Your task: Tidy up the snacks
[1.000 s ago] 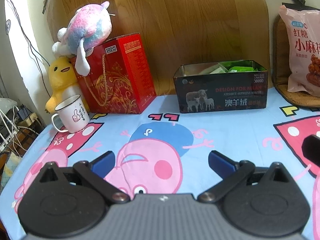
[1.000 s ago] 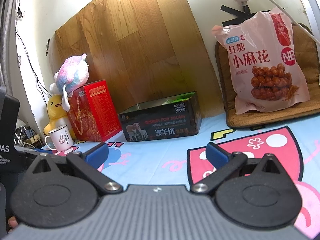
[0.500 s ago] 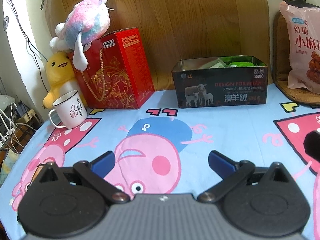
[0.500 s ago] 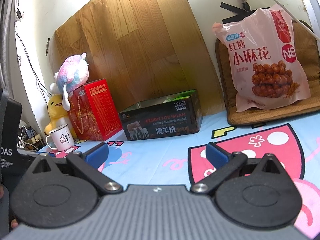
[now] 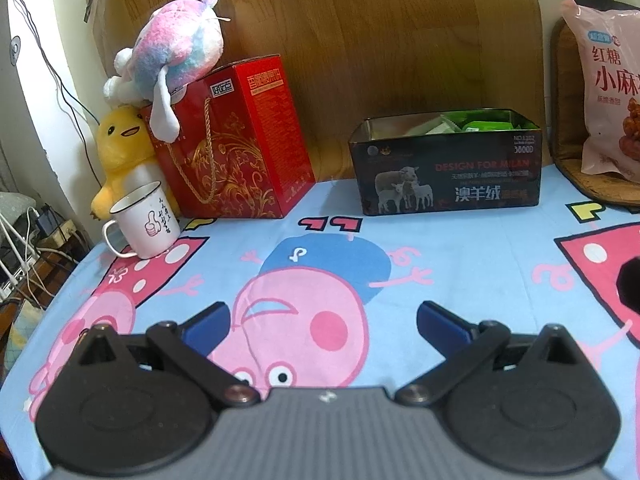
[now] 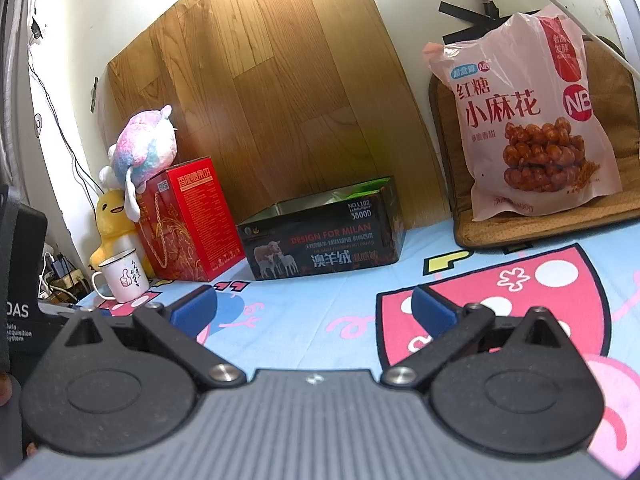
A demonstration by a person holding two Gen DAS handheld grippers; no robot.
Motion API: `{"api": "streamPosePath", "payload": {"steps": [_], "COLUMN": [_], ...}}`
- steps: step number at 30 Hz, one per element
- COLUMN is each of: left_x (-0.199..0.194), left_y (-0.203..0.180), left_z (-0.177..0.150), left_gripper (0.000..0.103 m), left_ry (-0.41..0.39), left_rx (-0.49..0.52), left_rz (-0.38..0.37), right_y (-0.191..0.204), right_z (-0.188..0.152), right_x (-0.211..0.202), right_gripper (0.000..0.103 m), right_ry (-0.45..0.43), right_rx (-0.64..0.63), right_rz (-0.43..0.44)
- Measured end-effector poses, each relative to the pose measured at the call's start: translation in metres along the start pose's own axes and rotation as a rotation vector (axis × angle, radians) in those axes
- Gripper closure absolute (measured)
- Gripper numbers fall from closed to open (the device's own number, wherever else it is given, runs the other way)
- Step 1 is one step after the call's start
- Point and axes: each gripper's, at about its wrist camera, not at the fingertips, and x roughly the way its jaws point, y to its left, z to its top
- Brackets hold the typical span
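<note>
Left gripper (image 5: 323, 322): jaws wide apart, holding nothing, low over the cloth (image 5: 460, 256).
Right gripper (image 6: 314, 312): jaws wide apart too, holding nothing, low over the same cloth.
Tin (image 5: 446, 168): one, dark, lid off, sheep printed on its front; it stands at the far edge of the cloth against the wood board (image 5: 360, 40), well apart from both grippers.
Snacks in tin: green and pale packets (image 5: 476, 122) show above the rim; their number cannot be told.
Snack bag (image 6: 528, 116): one, large, pink, upright against a brown cushion (image 6: 616, 92) to the right of the tin.
Red box (image 5: 236, 140): one, with a gold cord handle, left of the tin.
Plush toys: two; a pink-and-blue one (image 5: 176, 48) lies on top of the red box, a yellow duck (image 5: 120, 144) sits beside the box.
Mug (image 5: 146, 220): one, white, in front of the duck.
In the way: bare cloth between the grippers and the tin.
</note>
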Motion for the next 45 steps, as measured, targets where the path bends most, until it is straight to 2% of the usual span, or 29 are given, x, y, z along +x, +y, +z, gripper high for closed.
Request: {"api": "streamPosePath", "payload": {"steps": [45], "left_x": [-0.0011], "left_y": [-0.0035], "left_z": [0.0001], "left_gripper": [0.0], "left_ry": [-0.005], "left_rx": [0.015], "left_rz": [-0.013], "right_y": [0.0004], "right_z": [-0.0005], "right_x": [0.0008], "right_gripper": [0.0], "right_ry": [0.002], "right_rx": [0.002], "right_rz": [-0.001]}}
